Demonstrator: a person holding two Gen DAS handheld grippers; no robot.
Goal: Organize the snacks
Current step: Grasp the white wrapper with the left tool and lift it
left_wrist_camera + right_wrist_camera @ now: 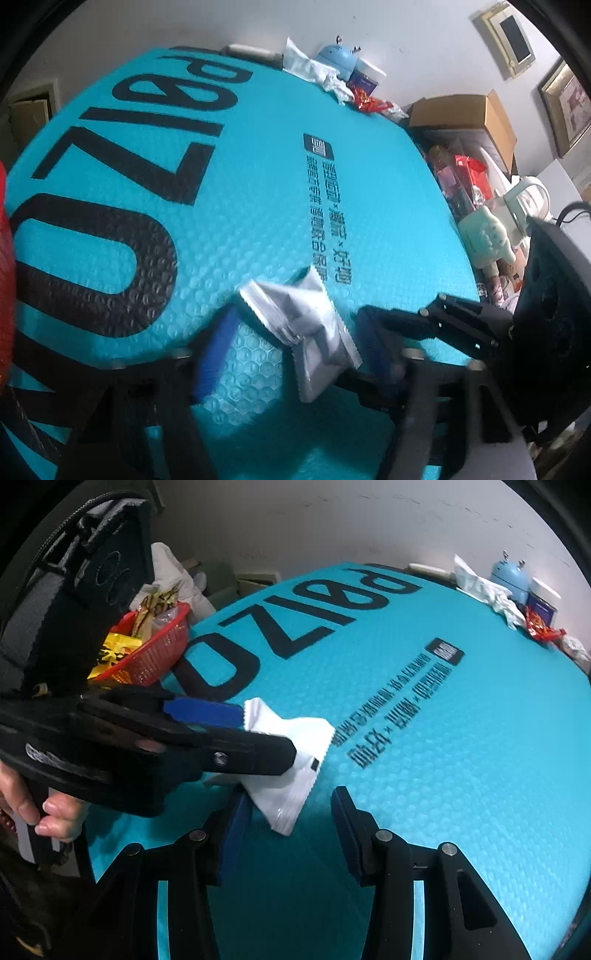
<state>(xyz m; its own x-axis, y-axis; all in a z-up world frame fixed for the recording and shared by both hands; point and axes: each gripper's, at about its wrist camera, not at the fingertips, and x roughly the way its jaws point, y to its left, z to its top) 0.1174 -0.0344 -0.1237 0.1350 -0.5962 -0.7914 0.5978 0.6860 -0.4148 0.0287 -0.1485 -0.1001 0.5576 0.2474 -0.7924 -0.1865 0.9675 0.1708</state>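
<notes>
A small white-and-silver foil snack packet with serrated end seams (291, 771) lies flat on the turquoise bubble-wrap sheet printed with large black letters (461, 775), near the front of the table. The left gripper (291, 343) has its blue-padded fingers (214, 354) spread to either side of the packet, and from the right wrist view one black finger reaches over the packet's near-left part, though a firm pinch cannot be confirmed. The right gripper (288, 834) hovers just right of the packet with its jaws spread and nothing between them. To the far left stands a red plastic mesh basket (162, 657) already holding yellow-wrapped snacks, the likely destination. The packet looks very light, thin and crinkly; its slick foil would probably slide on the bumpy sheet if nudged, and its contents may crush under hard pressure. The safest hold is likely across a flat crimped end seam or one narrow edge, with gentle closing force. At the far right edge, crumpled white wrappers (487, 590) and a pale blue round gadget (513, 579) sit well apart.
</notes>
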